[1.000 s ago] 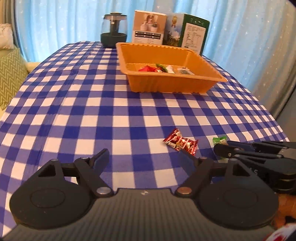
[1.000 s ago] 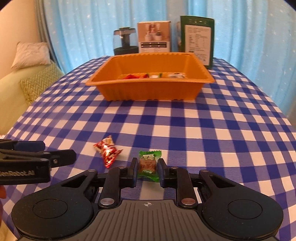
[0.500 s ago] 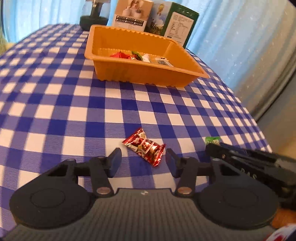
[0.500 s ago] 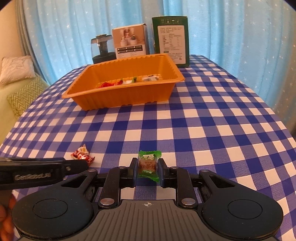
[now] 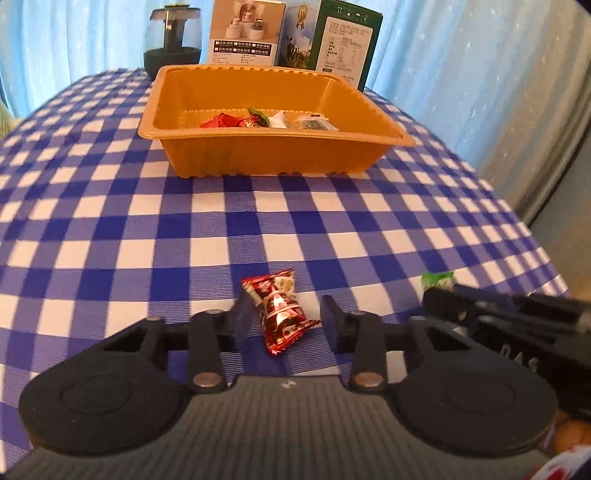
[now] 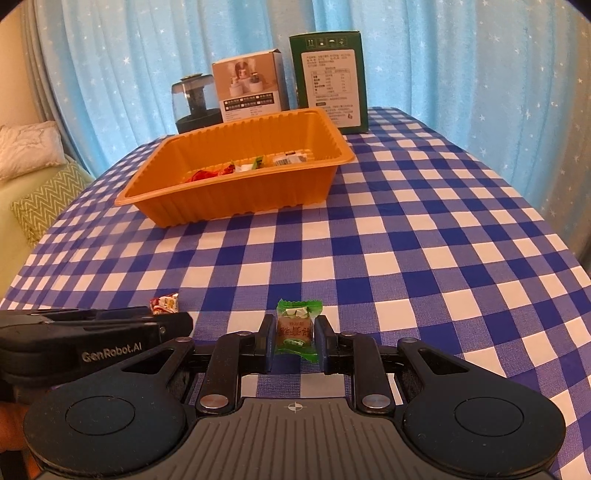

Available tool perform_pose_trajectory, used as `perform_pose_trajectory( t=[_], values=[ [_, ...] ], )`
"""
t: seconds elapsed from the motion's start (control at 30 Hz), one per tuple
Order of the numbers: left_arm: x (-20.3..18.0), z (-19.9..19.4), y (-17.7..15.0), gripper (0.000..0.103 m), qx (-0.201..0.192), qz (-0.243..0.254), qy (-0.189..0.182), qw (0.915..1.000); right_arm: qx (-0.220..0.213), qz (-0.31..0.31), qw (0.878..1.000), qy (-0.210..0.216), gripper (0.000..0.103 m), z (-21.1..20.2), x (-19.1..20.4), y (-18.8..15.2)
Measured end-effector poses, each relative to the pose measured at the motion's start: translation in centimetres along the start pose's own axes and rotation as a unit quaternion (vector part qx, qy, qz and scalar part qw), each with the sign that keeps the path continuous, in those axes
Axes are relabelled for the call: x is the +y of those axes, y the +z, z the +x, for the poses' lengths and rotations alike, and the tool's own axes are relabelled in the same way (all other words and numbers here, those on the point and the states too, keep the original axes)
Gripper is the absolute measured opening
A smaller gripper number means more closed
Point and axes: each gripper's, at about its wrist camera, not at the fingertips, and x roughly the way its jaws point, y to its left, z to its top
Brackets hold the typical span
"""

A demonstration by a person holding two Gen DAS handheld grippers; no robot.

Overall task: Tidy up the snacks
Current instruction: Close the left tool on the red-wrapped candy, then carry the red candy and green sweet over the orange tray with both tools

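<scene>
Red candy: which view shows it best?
Left wrist. The red candy lies whole on the cloth between the closing left gripper jaws. Right wrist shows only its tip behind that gripper.

Tray mid-table – boxes behind, candy before.

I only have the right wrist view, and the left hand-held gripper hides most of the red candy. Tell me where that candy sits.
Observer: The red candy lies on the cloth between the fingers of the left hand-held gripper, whose jaws are closing.
Operator: Say whether it's gripped.
Observer: Not yet. A gap shows between the wrapper and the picture-right finger.
Operator: Report how it lies.
Observer: Slanted, with one twisted end pointing toward the tray and the other back toward the camera.
</scene>
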Motion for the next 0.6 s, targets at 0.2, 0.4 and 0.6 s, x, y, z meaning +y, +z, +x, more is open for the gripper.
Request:
perform_pose_trajectory(
  t=[0.2,0.4,0.6],
  values=[
    [-0.2,-0.5,-0.3,0.023,0.002,0.012,0.019,0.9997,-0.006,0.002,1.0,0.004,0.023,-0.3,0.2,0.1],
    [0.3,-1.4,-0.5,0.023,0.004,0.005,0.01,0.9999,-0.012,-0.004,1.0,0.01,0.023,-0.8,0.3,0.2],
    [0.2,-3.0,-0.1,0.023,-0.009,0.009,0.003,0.9999,-0.019,-0.009,1.0,0.014,0.023,-1.2,0.6,0.6]
  ],
)
